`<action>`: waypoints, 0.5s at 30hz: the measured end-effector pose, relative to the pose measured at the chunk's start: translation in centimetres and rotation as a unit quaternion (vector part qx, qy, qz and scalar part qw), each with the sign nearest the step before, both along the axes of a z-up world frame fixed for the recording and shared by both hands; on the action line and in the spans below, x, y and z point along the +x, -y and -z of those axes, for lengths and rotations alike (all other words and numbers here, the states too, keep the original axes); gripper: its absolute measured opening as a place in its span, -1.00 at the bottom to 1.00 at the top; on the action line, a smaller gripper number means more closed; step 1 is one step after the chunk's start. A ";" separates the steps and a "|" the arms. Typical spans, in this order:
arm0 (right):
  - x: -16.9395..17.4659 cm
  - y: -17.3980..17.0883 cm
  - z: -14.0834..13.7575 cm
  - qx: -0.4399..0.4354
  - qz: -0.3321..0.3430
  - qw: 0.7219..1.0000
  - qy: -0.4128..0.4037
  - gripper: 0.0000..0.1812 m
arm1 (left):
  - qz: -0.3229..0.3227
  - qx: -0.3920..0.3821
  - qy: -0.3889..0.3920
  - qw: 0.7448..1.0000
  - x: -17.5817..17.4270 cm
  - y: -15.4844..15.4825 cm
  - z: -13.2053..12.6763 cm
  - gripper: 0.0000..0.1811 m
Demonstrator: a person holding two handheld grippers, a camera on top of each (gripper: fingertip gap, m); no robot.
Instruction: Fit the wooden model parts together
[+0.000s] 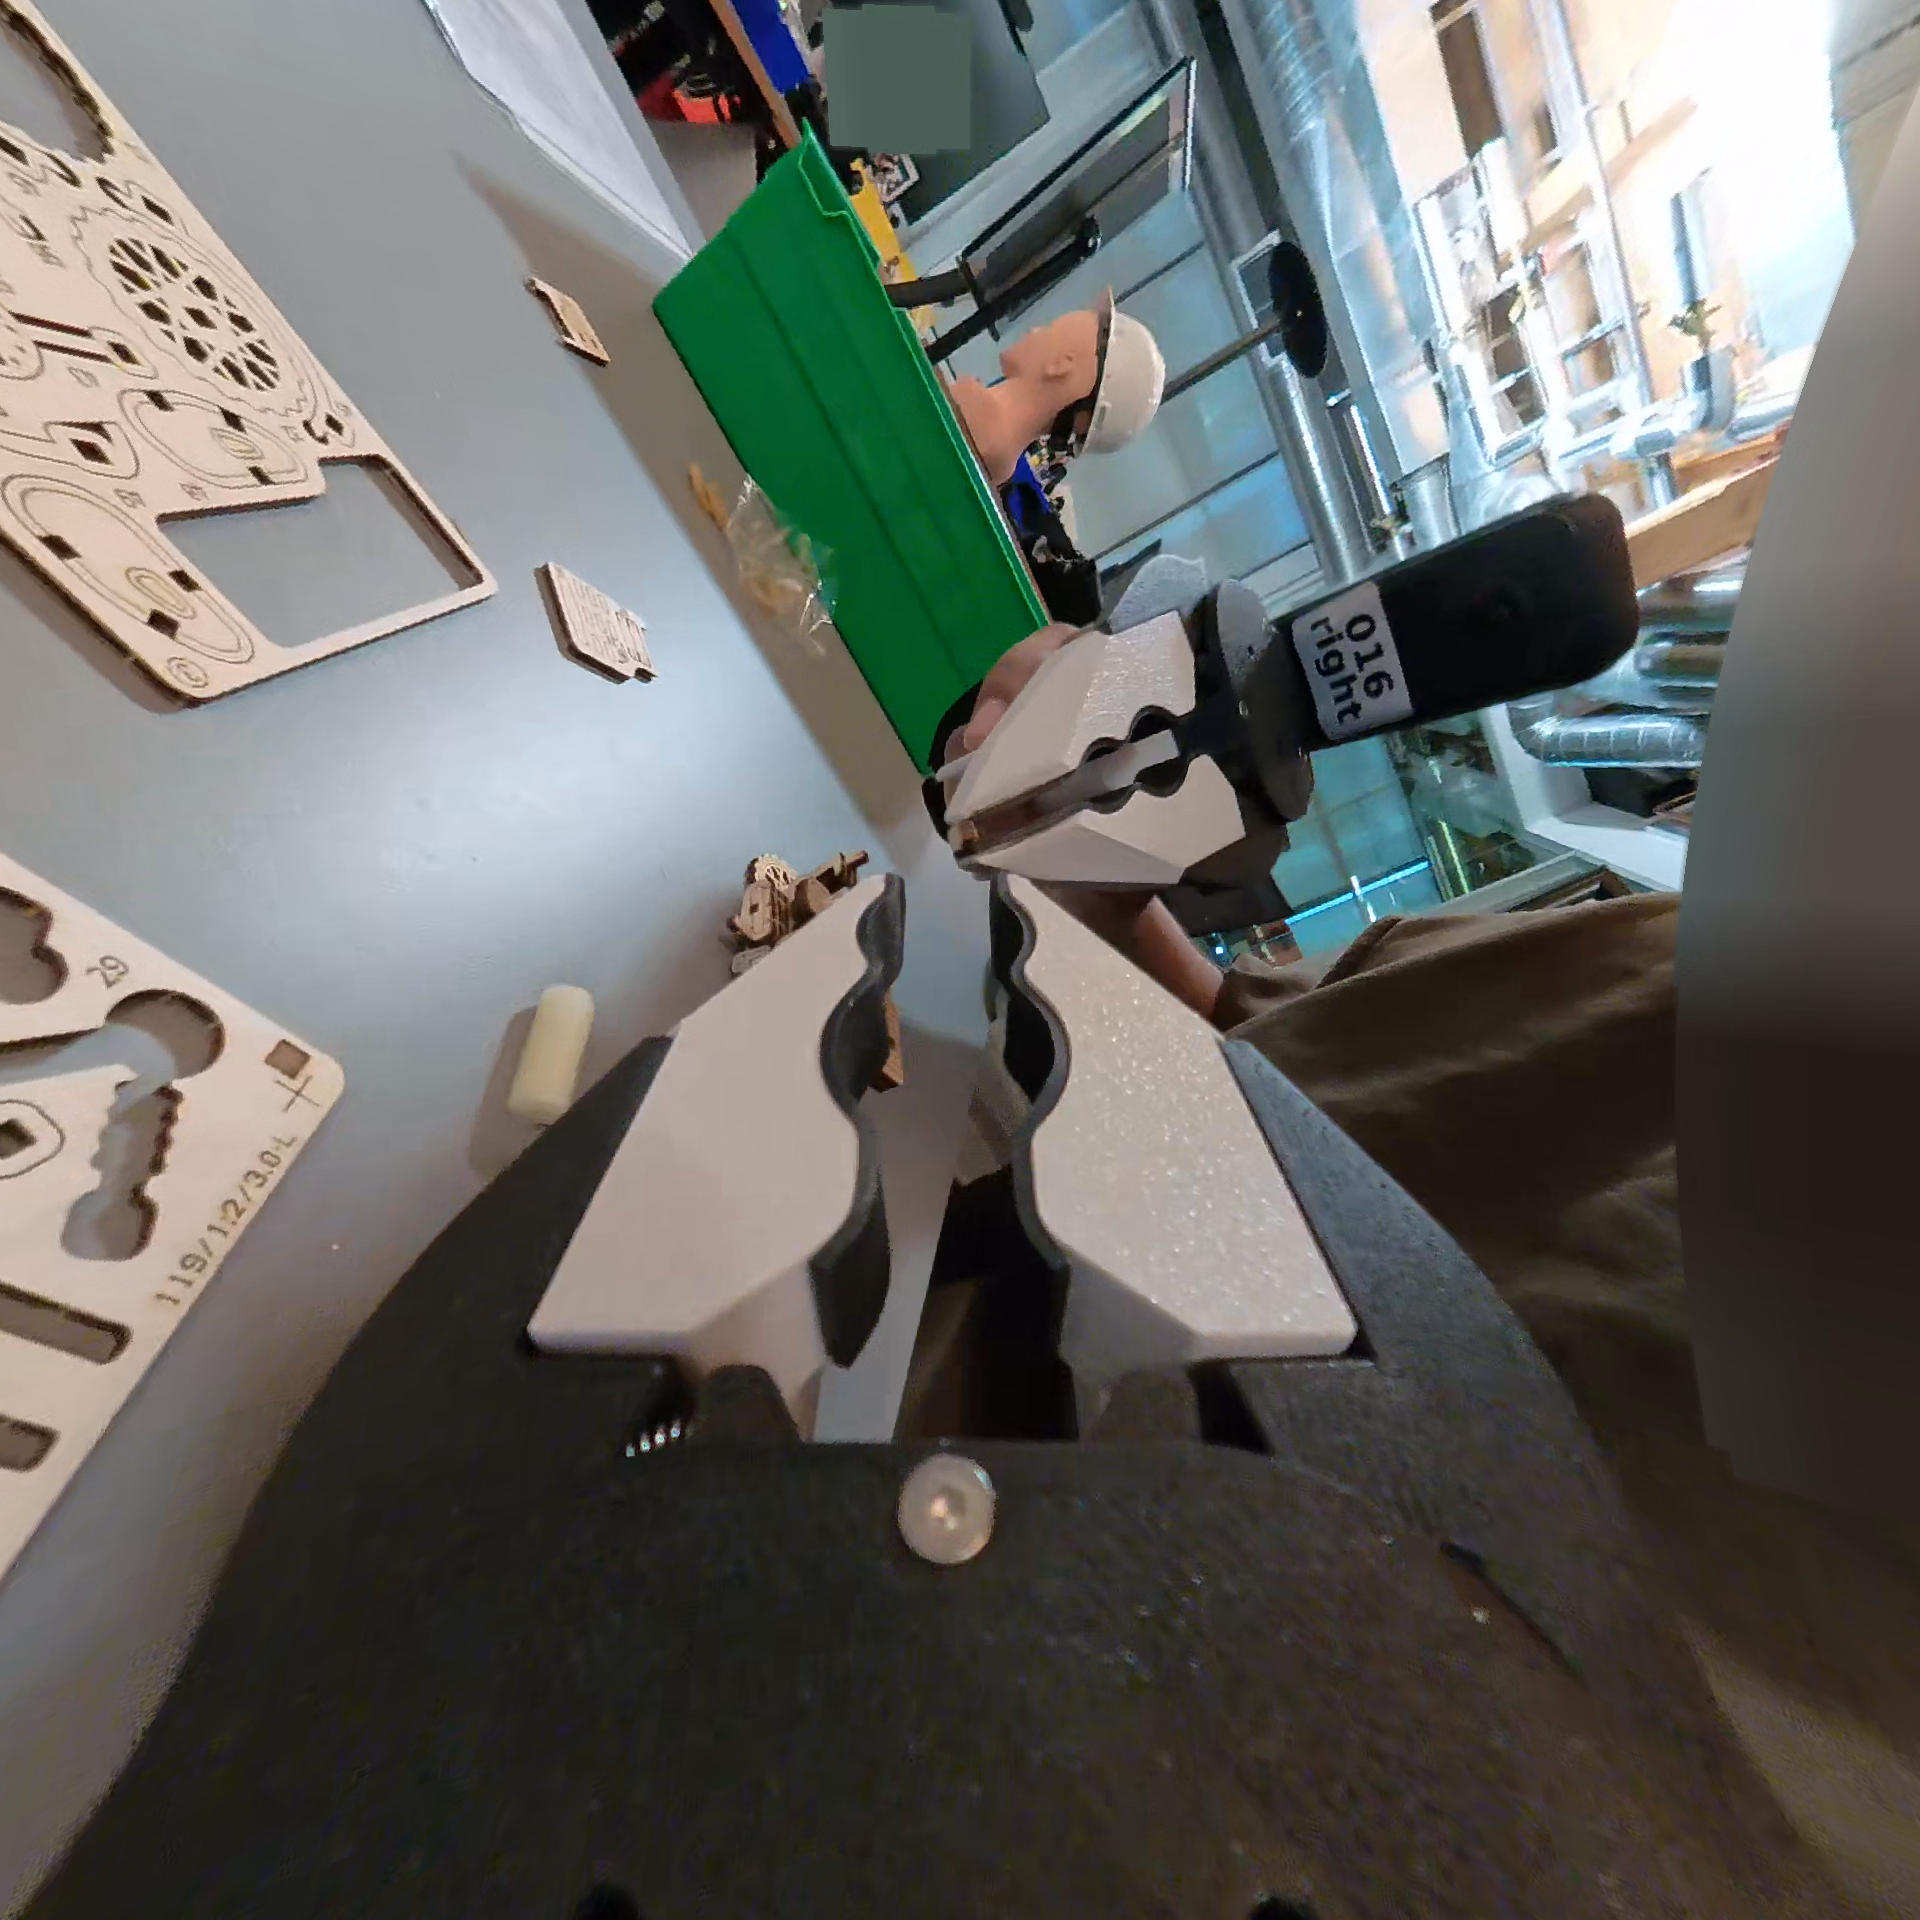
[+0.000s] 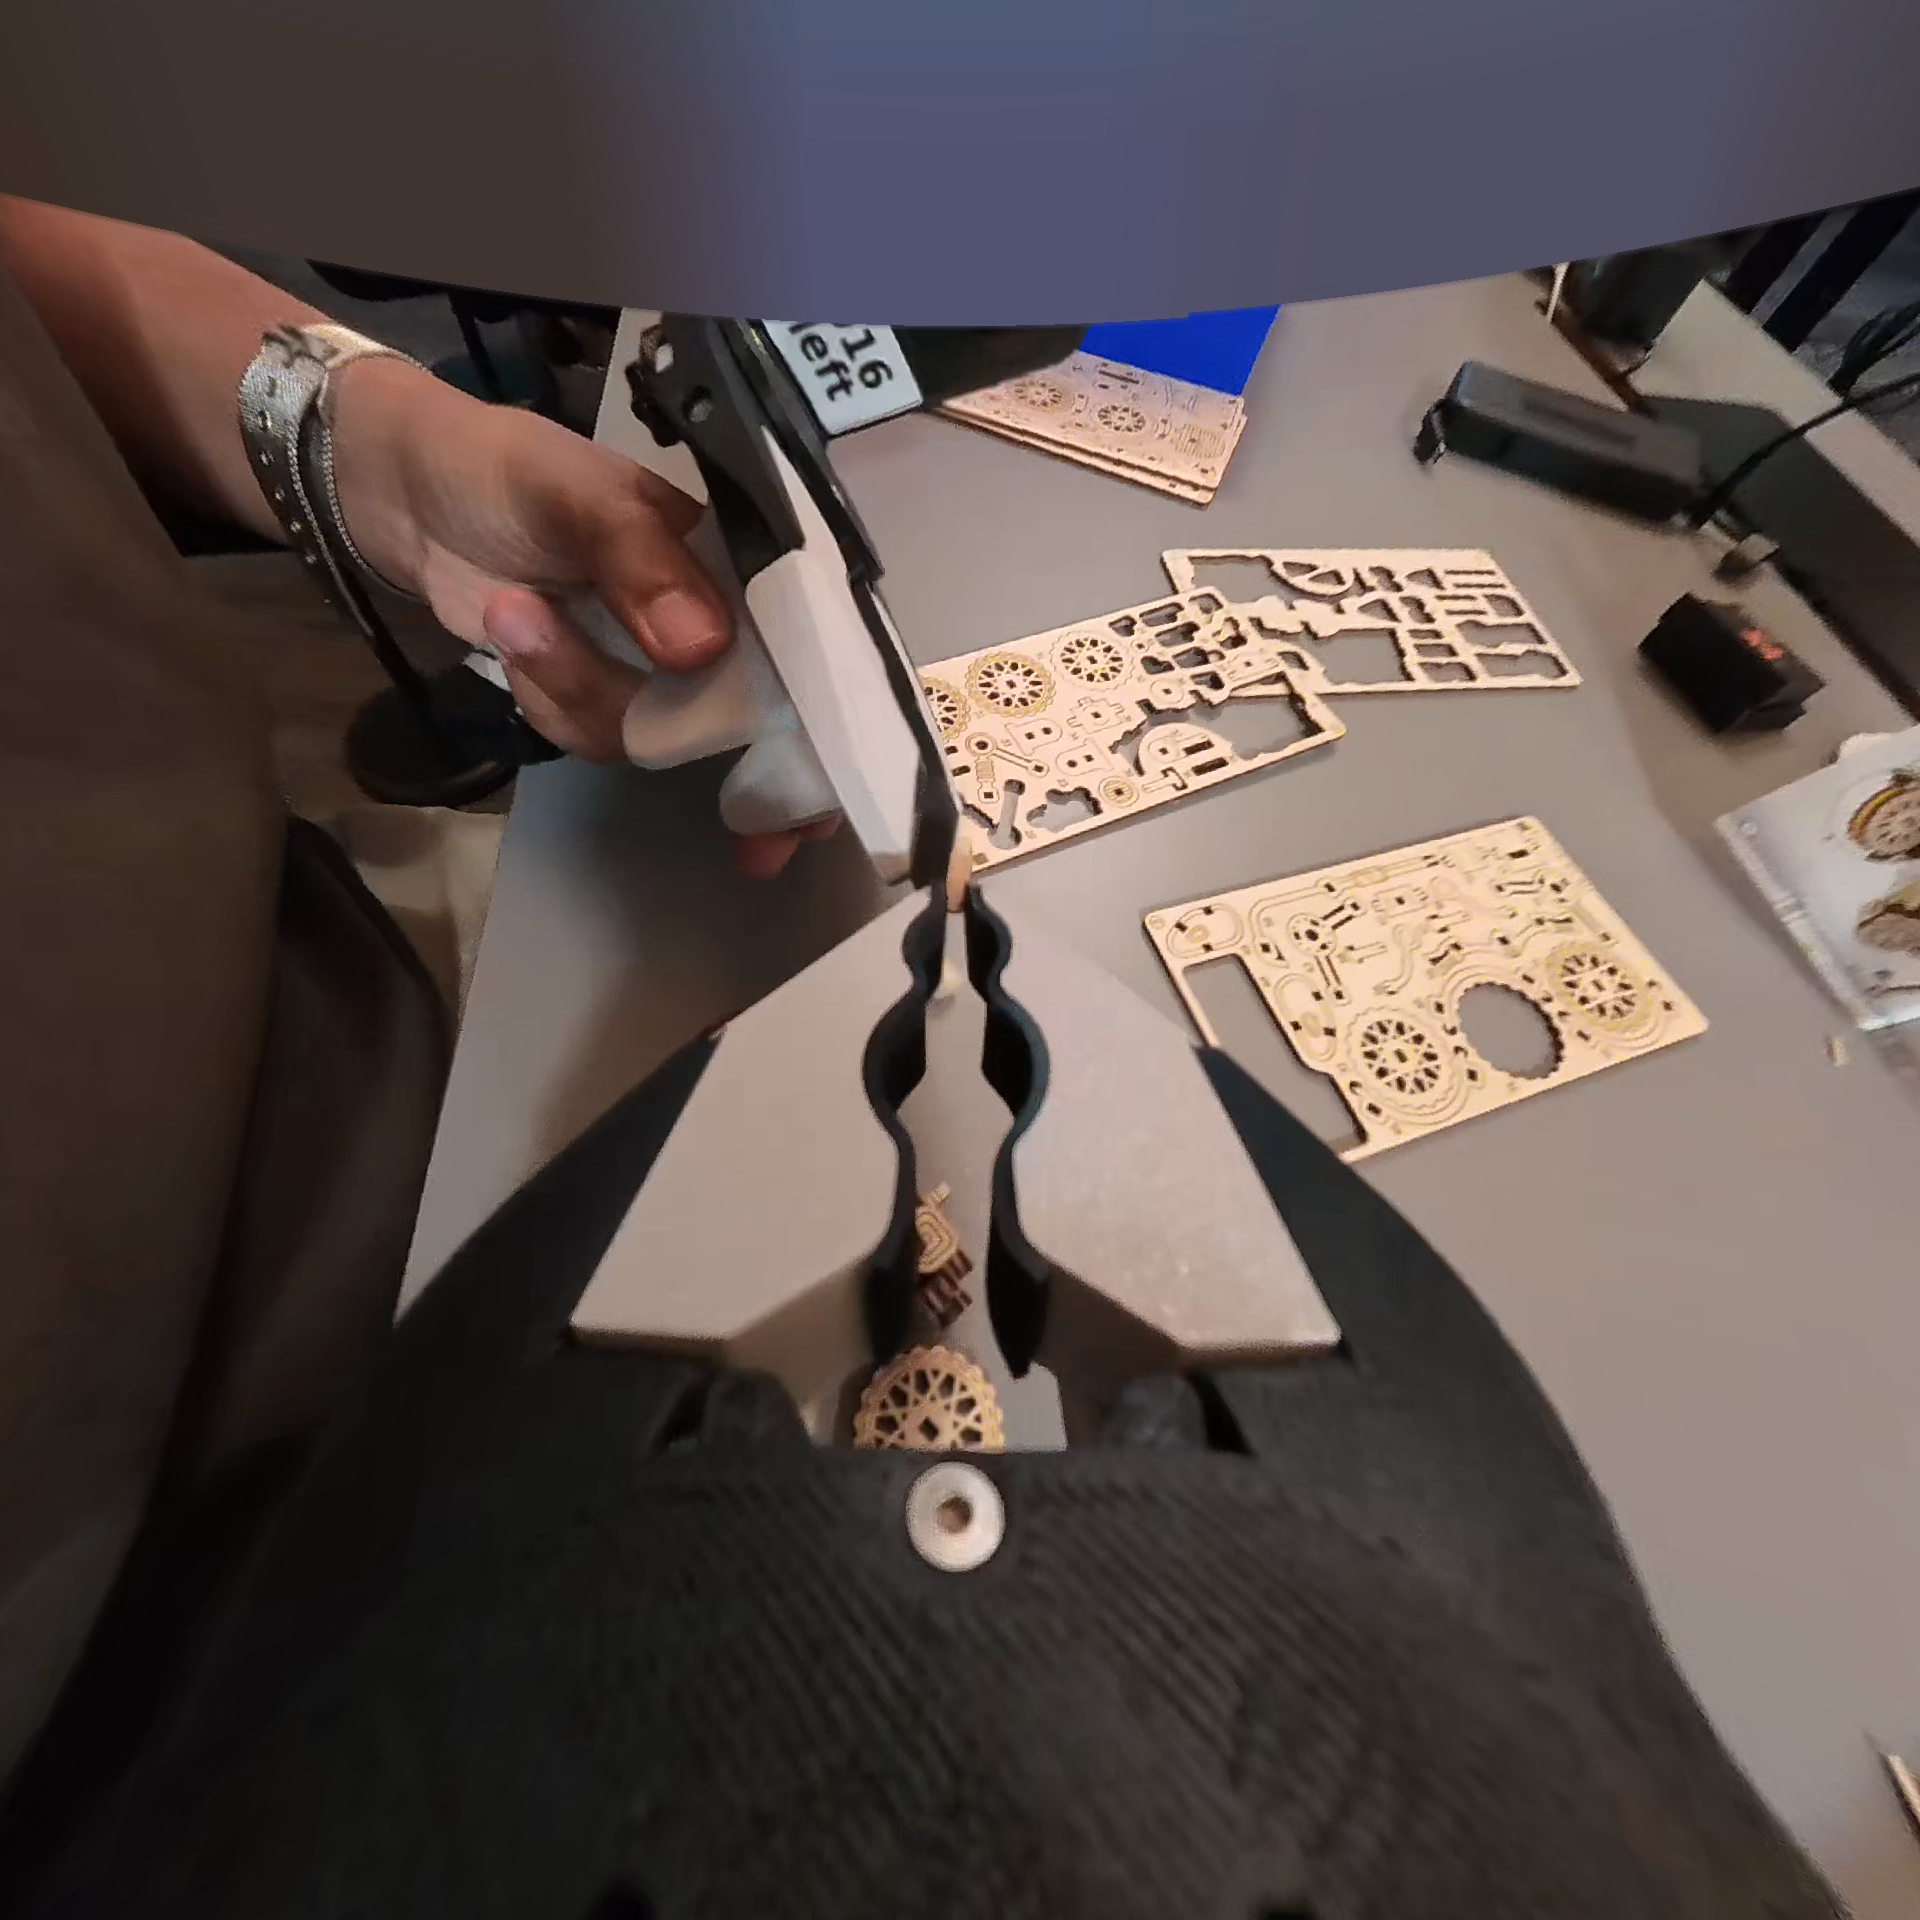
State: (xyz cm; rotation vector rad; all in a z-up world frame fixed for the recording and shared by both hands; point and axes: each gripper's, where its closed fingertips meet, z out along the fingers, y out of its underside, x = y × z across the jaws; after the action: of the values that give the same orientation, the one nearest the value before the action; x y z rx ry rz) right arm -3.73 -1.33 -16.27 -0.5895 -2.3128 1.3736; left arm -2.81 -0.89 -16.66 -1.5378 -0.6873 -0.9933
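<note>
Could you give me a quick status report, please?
Right gripper shut on small wooden part. Left gripper open, tips beside it. Parts not yet joined. Nothing in the way.

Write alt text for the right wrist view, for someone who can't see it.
The right gripper has its fingers nearly closed on a small wooden piece, tip to tip with the left gripper held in a hand. Punched-out wooden sheets lie on the grey table beyond.
</note>
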 end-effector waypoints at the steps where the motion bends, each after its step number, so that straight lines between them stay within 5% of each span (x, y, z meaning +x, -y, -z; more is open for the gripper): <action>1: 0.0 0.1 -0.1 0.006 -0.001 1.000 -0.010 -0.99 | -0.001 0.002 0.004 1.000 0.0 0.0 0.0 -0.84; 15: 0.3 0.7 0.2 0.033 -0.008 0.999 -0.036 -0.96 | -0.010 0.018 0.007 1.000 -0.3 0.2 -0.6 -1.00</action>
State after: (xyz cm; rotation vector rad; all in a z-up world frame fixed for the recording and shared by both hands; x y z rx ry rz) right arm -3.46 -2.03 -16.48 -0.4949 -2.3009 1.2988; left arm -3.13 -1.11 -16.09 -1.4907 -0.6908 -0.9976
